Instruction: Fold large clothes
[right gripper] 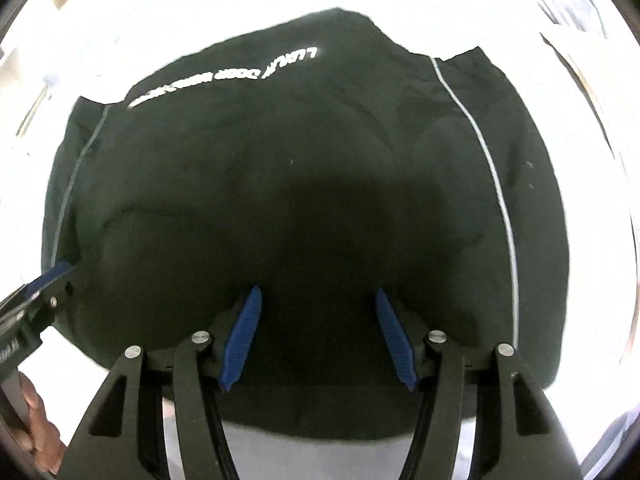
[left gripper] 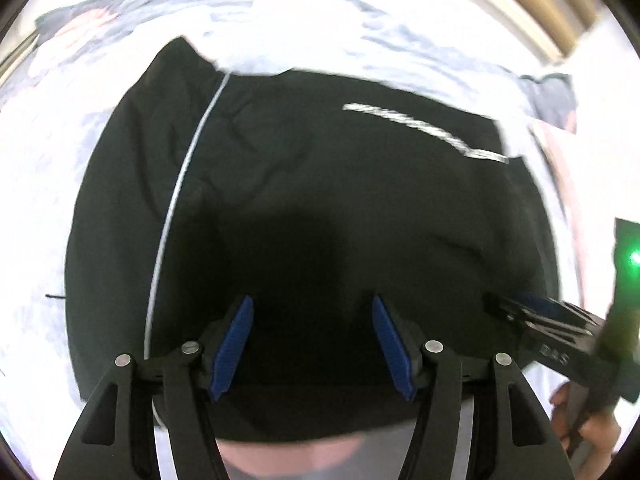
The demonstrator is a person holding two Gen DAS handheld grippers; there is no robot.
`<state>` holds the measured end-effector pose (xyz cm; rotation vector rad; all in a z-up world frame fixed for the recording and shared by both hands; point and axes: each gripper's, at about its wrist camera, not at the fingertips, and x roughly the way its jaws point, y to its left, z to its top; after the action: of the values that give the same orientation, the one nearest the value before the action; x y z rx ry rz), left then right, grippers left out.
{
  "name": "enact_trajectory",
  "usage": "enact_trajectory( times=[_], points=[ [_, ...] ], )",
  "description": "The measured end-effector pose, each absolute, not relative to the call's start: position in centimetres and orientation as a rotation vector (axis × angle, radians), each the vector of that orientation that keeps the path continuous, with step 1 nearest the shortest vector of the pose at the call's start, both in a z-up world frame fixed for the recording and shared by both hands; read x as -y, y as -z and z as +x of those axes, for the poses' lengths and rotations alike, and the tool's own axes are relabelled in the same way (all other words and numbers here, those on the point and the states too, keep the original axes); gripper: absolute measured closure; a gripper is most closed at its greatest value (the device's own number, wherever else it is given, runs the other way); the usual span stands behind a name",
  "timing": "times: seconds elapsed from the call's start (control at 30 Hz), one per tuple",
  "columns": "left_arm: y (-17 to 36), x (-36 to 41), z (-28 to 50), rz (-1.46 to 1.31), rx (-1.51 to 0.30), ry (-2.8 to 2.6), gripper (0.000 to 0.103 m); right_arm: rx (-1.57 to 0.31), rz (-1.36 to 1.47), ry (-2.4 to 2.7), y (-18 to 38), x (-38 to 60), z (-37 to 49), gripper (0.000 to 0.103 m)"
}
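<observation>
Both my wrist feeds are harshly lit from above: the white surface [right gripper: 592,200] around the black garment [right gripper: 304,168] is blown out, almost without texture. A soft dark shadow pools on the garment's near half, just beyond the blue pads [left gripper: 234,344], swallowing fold detail. Fisheye bending curves everything near the black circular rim, and motion blur smears the white lettering [left gripper: 424,130] in the left feed; it's sharper in the right.

White bed [right gripper: 100,364], as I see it: one black garment [right gripper: 300,168] lying flat, white piping; more clothes [left gripper: 554,96] at far edge.
</observation>
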<state>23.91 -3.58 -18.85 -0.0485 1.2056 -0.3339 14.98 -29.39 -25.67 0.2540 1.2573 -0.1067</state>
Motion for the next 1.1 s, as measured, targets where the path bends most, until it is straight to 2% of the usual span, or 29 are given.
enact_trajectory(
  times=[0.13, 0.27, 0.4, 0.73, 1.1],
  points=[
    [18.5, 4.7, 21.6, -0.015, -1.201, 0.38, 0.04, -1.24, 0.2, 0.12, 24.7, 28.0, 12.8, 0.04],
    [23.0, 4.5, 21.6, -0.021, -1.34, 0.332, 0.039, -1.288, 0.146, 0.126, 26.3, 29.2, 14.4, 0.04],
    [23.9, 3.5, 23.2, -0.125, -1.421, 0.331, 0.039, -1.284, 0.154, 0.125, 26.6, 29.5, 14.9, 0.04],
    [24.7, 3.0, 22.5, -0.129, -1.389, 0.343, 0.038, -1.285, 0.148, 0.119, 26.0, 28.5, 13.7, 0.04],
    [23.7, 1.5, 19.4, -0.141, -1.441, 0.348, 0.038, -1.318, 0.179, 0.111, 25.4, 29.6, 11.0, 0.04]
  ],
)
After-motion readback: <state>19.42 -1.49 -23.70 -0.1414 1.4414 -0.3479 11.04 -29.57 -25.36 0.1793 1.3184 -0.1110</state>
